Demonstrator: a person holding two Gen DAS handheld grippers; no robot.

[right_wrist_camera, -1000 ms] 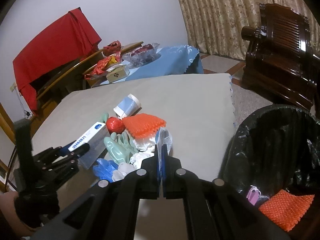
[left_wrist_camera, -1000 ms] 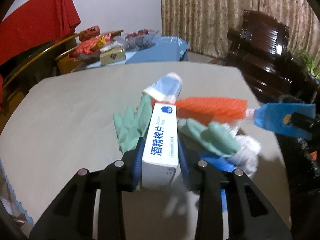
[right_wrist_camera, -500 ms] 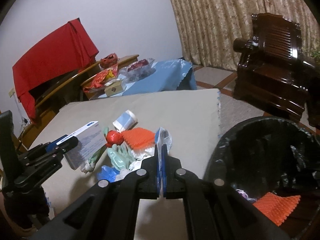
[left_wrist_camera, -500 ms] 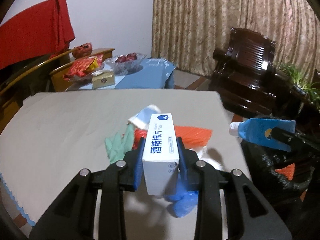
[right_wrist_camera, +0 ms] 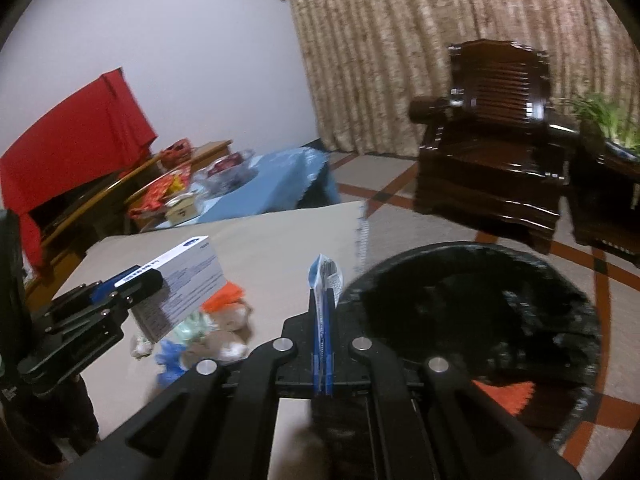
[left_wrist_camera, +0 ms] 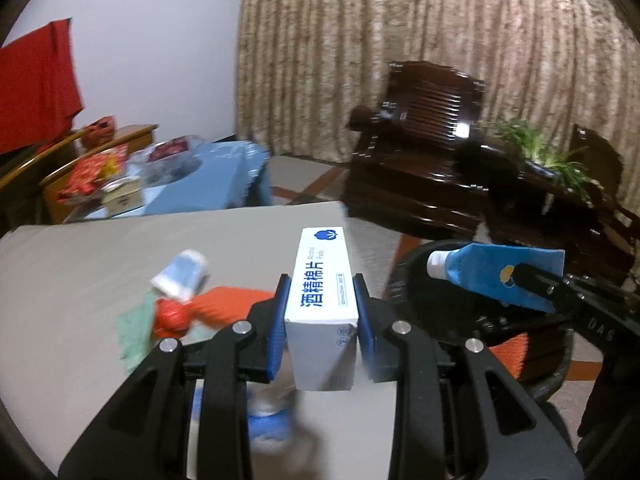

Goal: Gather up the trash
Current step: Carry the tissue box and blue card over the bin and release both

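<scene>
We are gripping one white alcohol-pad box between the left gripper's blue pads, above the table. Our right gripper is clamping one flat blue spouted pouch beside the single black-lined bin, where one orange mesh piece is lying. On the table, one orange mesh piece and one blue glove are lying in the pile.

this was a home's sitting room: a carved dark wooden armchair stood before floor-length patterned beige curtains, with a potted green plant beside it, a blue-clothed side table holding snacks, and a patterned tiled floor.
</scene>
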